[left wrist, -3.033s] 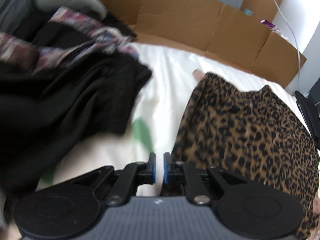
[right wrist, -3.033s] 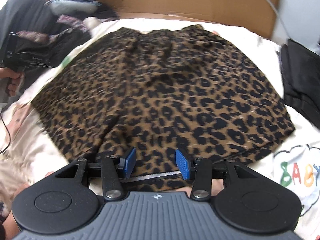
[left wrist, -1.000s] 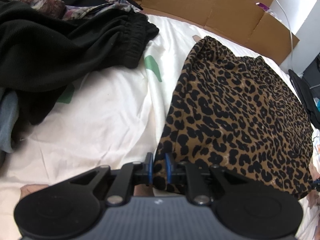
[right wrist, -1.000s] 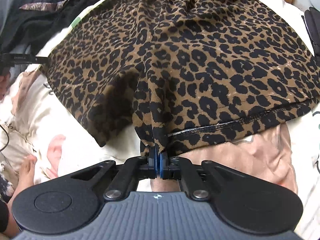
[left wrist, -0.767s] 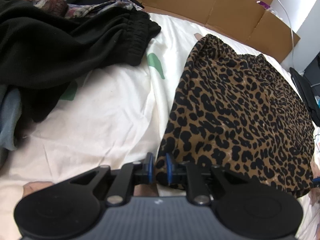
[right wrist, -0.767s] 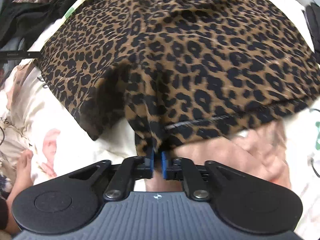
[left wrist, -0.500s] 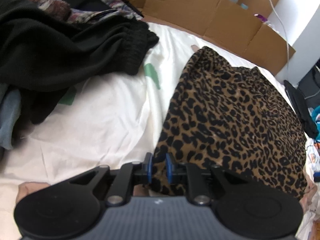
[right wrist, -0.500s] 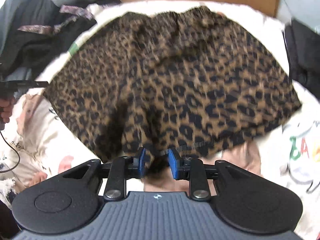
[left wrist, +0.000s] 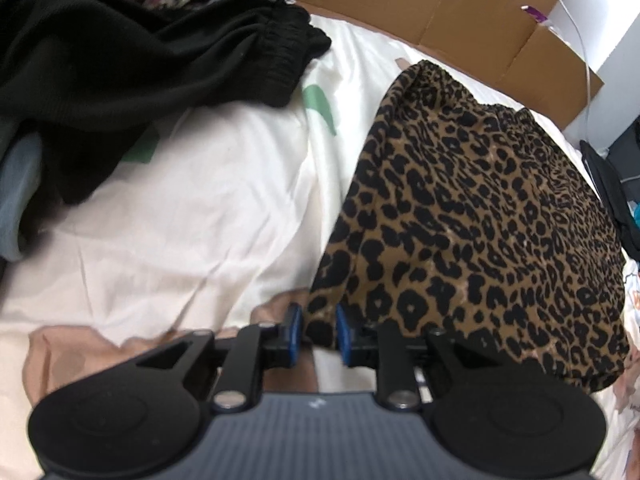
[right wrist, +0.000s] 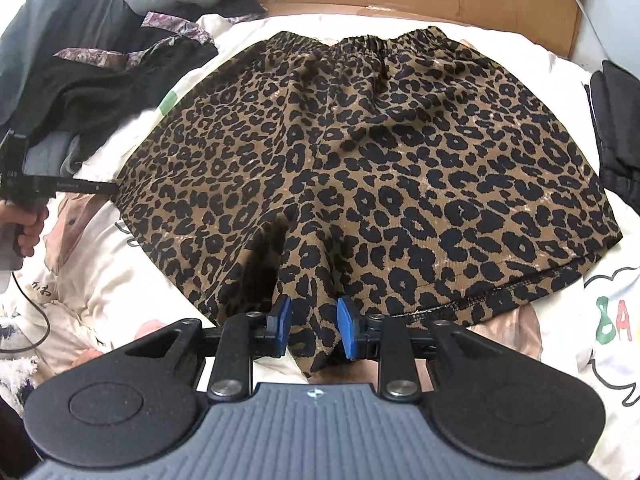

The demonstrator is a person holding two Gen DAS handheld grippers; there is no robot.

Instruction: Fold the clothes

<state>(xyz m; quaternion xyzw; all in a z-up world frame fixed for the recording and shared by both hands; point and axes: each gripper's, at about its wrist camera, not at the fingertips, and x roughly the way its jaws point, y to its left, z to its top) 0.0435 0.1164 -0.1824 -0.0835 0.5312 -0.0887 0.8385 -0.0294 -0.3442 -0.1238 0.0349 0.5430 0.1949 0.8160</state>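
In the left wrist view, a heap of dark clothes (left wrist: 132,60) fills the upper left of the frame, lying on the white bedsheet (left wrist: 192,232). Further right, the leopard shorts (left wrist: 480,216) spread from the lower centre up toward the upper right, with flattened cardboard (left wrist: 460,12) along the top edge. The left gripper (left wrist: 319,334) sits at the bottom centre with its blue pads slightly apart and the near left corner of the shorts' hem between them; whether they pinch the cloth or merely straddle it cannot be told.

In the right wrist view, the left hand (right wrist: 26,226) and its tool appear at the left edge, the tool's tip reaching that same hem corner. The shorts (right wrist: 380,168) lie flat across the middle, waistband at the top of the frame, hems toward the bottom, so their width runs left to right. The right gripper (right wrist: 314,330) at the bottom centre is spread open around the crotch point of the hem, not clamping it.

The left gripper is nearer the left leg's outer corner, the right nearer the centre. A likely next fold would carry one side across the middle seam, which runs straight away from the right gripper.
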